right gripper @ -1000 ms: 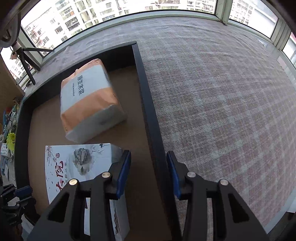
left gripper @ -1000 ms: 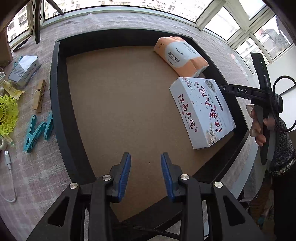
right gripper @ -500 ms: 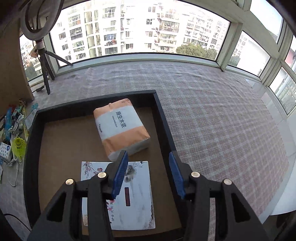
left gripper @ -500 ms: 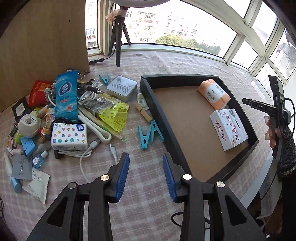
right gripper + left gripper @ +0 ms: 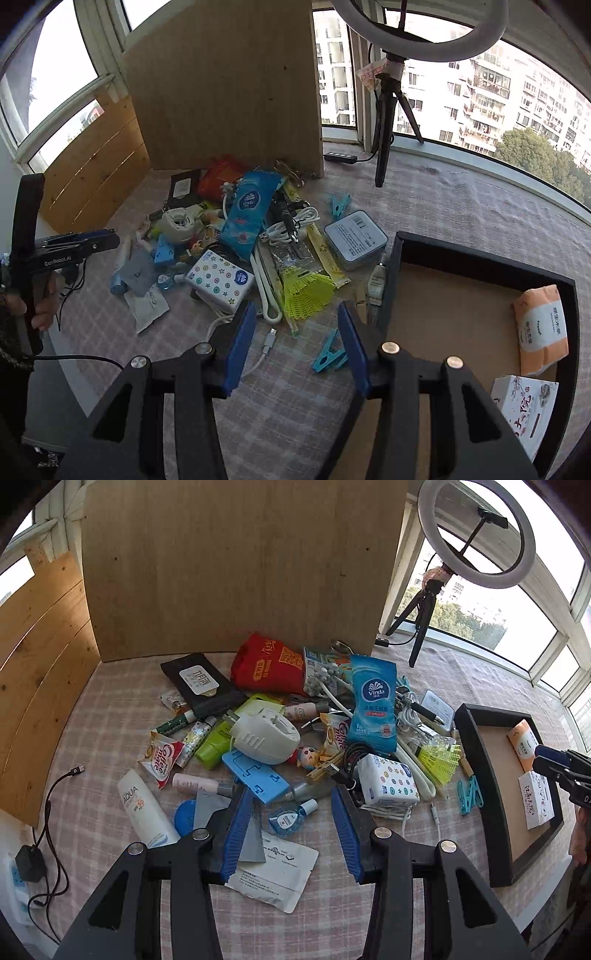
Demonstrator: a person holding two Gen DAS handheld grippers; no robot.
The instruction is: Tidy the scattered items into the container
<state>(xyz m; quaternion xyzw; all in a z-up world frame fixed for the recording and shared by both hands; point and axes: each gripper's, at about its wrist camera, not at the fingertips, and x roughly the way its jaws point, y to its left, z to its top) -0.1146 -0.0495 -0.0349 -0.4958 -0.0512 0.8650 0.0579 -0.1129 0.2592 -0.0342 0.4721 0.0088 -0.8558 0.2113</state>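
Observation:
A black tray (image 5: pixel 480 258) (image 5: pixel 476 746) with a brown floor holds an orange tissue pack (image 5: pixel 541 328) and a white printed box (image 5: pixel 524 410). A pile of scattered items lies left of it: a blue Vinda pack (image 5: pixel 373 701) (image 5: pixel 247 214), a star-print tissue pack (image 5: pixel 388 782) (image 5: pixel 221 280), a white plug adapter (image 5: pixel 266 734), a sunscreen tube (image 5: pixel 144 808). My left gripper (image 5: pixel 291 830) is open and empty above the pile's near edge. My right gripper (image 5: pixel 295 343) is open and empty over the cloth beside the tray's left wall.
A wooden board (image 5: pixel 236 565) stands behind the pile. A ring light on a tripod (image 5: pixel 480 535) stands at the back. Blue clothespins (image 5: pixel 328 354), a yellow shuttlecock (image 5: pixel 306 291), a grey tin (image 5: pixel 354 240) and white cables (image 5: pixel 291 225) lie near the tray.
Both grippers have swung away from the tray toward the pile on the left. The left view now faces the pile; the right view now shows the tray's left wall.

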